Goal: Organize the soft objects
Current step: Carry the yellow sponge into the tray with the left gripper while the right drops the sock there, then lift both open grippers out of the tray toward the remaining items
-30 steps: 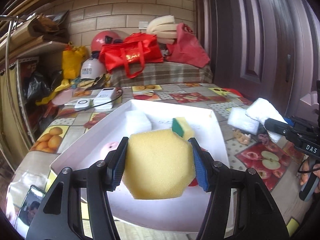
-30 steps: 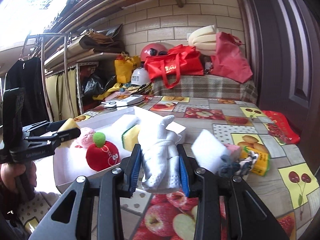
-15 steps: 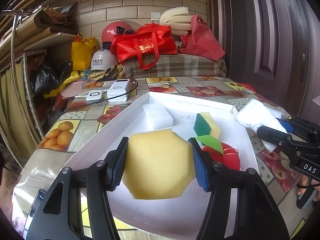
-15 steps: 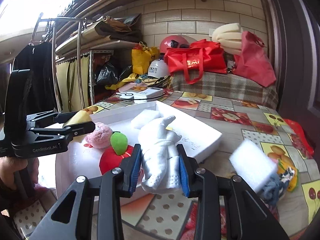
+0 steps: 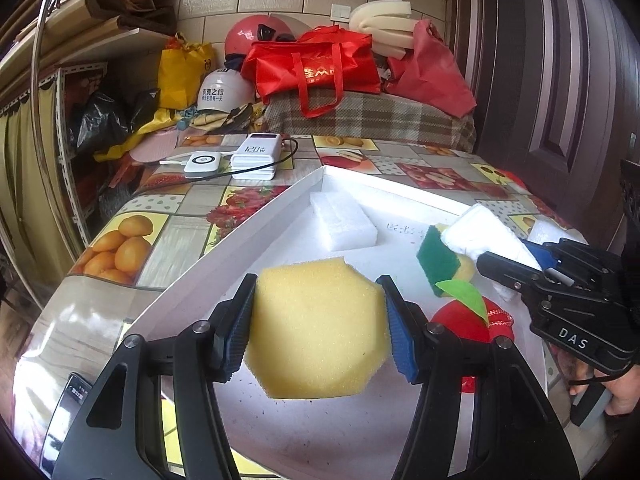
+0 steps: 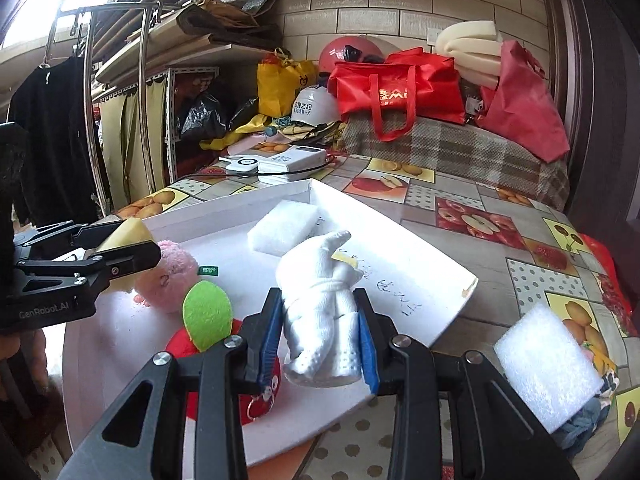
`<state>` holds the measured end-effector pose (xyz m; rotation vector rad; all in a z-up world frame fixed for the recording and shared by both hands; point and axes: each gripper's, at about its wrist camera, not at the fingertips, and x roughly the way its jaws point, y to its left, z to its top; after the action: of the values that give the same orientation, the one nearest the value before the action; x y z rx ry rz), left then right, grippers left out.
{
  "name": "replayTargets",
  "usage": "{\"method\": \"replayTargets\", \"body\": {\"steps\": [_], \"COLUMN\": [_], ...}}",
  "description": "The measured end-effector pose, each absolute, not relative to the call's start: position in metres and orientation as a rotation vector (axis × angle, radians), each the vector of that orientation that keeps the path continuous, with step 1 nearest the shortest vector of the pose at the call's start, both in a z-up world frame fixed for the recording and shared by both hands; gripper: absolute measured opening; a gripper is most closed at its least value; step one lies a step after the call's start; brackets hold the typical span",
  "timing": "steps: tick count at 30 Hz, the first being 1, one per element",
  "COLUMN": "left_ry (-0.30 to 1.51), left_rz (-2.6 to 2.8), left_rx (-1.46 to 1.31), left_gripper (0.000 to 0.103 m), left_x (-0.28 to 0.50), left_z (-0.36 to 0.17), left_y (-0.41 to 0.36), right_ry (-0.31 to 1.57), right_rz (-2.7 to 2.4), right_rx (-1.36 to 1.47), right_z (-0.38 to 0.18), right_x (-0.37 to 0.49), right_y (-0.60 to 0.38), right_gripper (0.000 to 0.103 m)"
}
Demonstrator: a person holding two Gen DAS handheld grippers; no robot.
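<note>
Left wrist view: the left gripper [image 5: 318,326] is clamped on a yellow sponge [image 5: 316,326], its blue pads pressing both sides, and holds it above the near end of a white tray [image 5: 280,208]. Lying in the tray are a white foam block [image 5: 344,226], a green-and-yellow scouring sponge [image 5: 438,266] and a red plush apple [image 5: 470,326] with a green felt leaf; the apple sits just right of the held sponge and is partly hidden behind the gripper's right finger. The right gripper [image 5: 520,264] enters from the right edge, closed around a rolled white sock [image 5: 478,236] held over the scouring sponge. Right wrist view: the right gripper [image 6: 320,340] pinches the sock [image 6: 320,308] upright over the tray [image 6: 400,236], which also holds a pink plush toy [image 6: 170,272] beside the apple [image 6: 216,364]. The left gripper [image 6: 120,248] with its sponge [image 6: 126,234] reaches in from the left, partly covering the pink toy. A second white foam block [image 6: 546,366] lies on the fruit-patterned tablecloth [image 6: 480,256], outside the tray, well right of it. A power bank [image 5: 256,156] and red bags [image 5: 316,64] lie beyond the tray.
</note>
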<state>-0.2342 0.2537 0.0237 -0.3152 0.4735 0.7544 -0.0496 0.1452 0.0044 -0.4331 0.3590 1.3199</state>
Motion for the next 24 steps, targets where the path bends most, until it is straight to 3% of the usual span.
{"method": "replayTargets", "body": {"steps": [10, 13, 15, 16, 17, 18, 24], "left_ry": [0.504, 0.476, 0.439, 0.422, 0.415, 0.412, 0.398], "left_rz": [0.8, 0.829, 0.847, 0.848, 0.849, 0.853, 0.86], "left_rx": [-0.16, -0.123, -0.132, -0.144, -0.154, -0.161, -0.152], "left_gripper": [0.062, 0.072, 0.087, 0.091, 0.1, 0.103, 0.103], "left_x": [-0.212, -0.216, -0.223, -0.226, -0.228, -0.23, -0.231], "left_z": [0.027, 0.029, 0.031, 0.032, 0.032, 0.032, 0.034], "left_y": [0.236, 0.231, 0.231, 0.233, 0.234, 0.236, 0.232], "right_ry": [0.275, 0.249, 0.252, 0.264, 0.277, 0.286, 0.245], "right_rz": [1.341, 1.333, 1.305, 1.297, 1.299, 1.302, 1.295], "right_rx": [-0.458, -0.451, -0.436, -0.419, -0.402, -0.384, -0.385], "right_z": [0.007, 0.009, 0.01, 0.011, 0.011, 0.012, 0.013], "right_x": [-0.065, -0.066, -0.062, -0.058, -0.055, -0.052, -0.058], "right_y": [0.153, 0.15, 0.15, 0.149, 0.148, 0.147, 0.143], "right_gripper": [0.037, 0.056, 0.076, 0.081, 0.083, 0.083, 0.083]}}
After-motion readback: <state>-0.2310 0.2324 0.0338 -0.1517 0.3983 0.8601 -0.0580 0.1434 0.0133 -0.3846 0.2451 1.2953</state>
